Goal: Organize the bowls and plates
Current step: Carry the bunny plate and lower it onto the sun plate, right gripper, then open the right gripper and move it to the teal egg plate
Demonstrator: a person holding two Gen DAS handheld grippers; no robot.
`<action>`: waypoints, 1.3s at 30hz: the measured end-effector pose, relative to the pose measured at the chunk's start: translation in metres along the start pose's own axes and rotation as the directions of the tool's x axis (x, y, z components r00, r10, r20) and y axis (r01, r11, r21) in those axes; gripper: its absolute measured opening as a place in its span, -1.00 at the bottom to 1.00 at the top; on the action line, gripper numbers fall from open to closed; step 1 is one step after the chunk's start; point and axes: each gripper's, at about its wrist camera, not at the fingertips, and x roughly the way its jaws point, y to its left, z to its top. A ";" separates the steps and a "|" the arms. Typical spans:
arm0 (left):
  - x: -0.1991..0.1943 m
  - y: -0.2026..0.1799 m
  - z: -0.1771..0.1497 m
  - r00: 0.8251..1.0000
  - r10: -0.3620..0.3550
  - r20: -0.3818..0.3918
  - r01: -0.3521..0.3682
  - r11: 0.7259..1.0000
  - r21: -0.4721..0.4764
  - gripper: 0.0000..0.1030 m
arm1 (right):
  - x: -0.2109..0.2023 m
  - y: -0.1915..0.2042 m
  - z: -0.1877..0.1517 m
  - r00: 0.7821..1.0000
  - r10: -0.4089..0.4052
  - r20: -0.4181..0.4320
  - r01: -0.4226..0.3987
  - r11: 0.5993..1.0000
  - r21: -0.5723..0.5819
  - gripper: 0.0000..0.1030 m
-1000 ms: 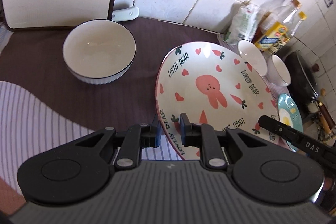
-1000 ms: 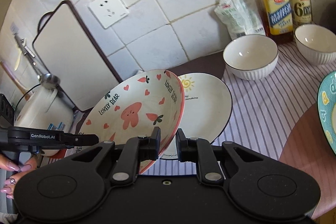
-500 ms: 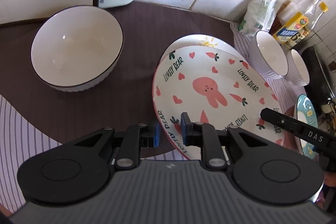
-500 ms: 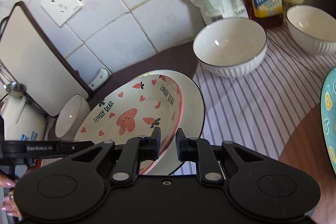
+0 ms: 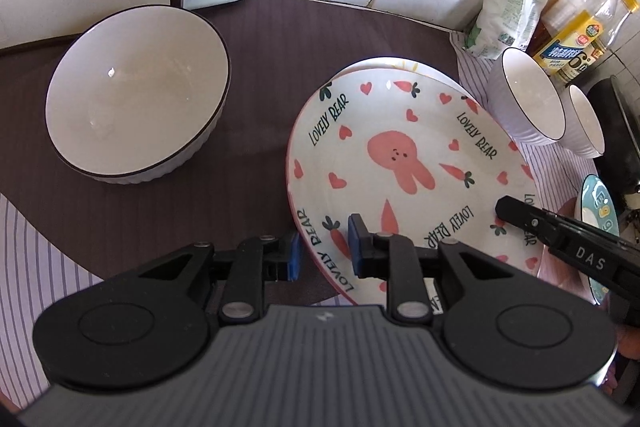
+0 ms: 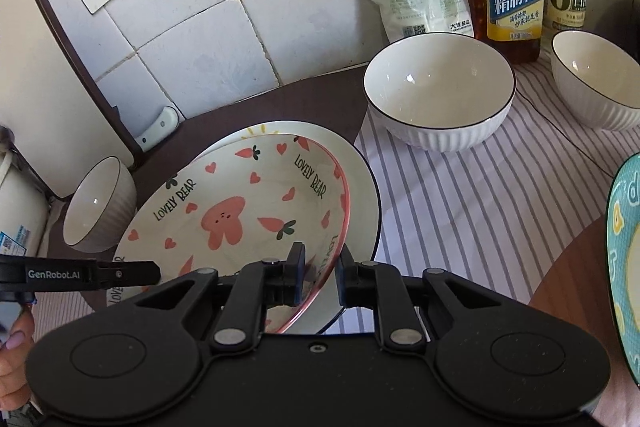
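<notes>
The bunny plate [image 5: 404, 163] has come down onto the white plate [image 6: 360, 195] on the brown mat. Left gripper [image 5: 322, 253] is opening, rim between its jaws; right gripper [image 6: 318, 277] still pinches the opposite rim. Stacking looks nearly done.
</notes>
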 end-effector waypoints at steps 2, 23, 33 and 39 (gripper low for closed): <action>0.003 -0.002 0.000 1.000 0.010 -0.012 -0.010 1.000 -0.003 -0.57 | 0.002 0.002 0.002 1.000 -0.017 -0.001 0.017 1.000 -0.017 -0.60; -0.034 -0.025 -0.025 0.995 0.099 0.012 -0.099 0.995 0.011 -0.55 | -0.018 0.009 -0.008 0.993 -0.112 0.023 0.115 0.978 -0.176 -0.46; -0.084 -0.057 -0.038 0.996 0.084 -0.022 -0.080 0.988 0.135 -0.51 | -0.093 -0.001 -0.022 0.996 -0.029 0.081 0.045 0.978 -0.205 -0.46; -0.114 -0.082 -0.054 0.996 0.089 0.005 -0.088 0.971 0.221 -0.39 | -0.149 0.000 -0.031 0.992 -0.026 0.123 0.058 0.963 -0.262 -0.38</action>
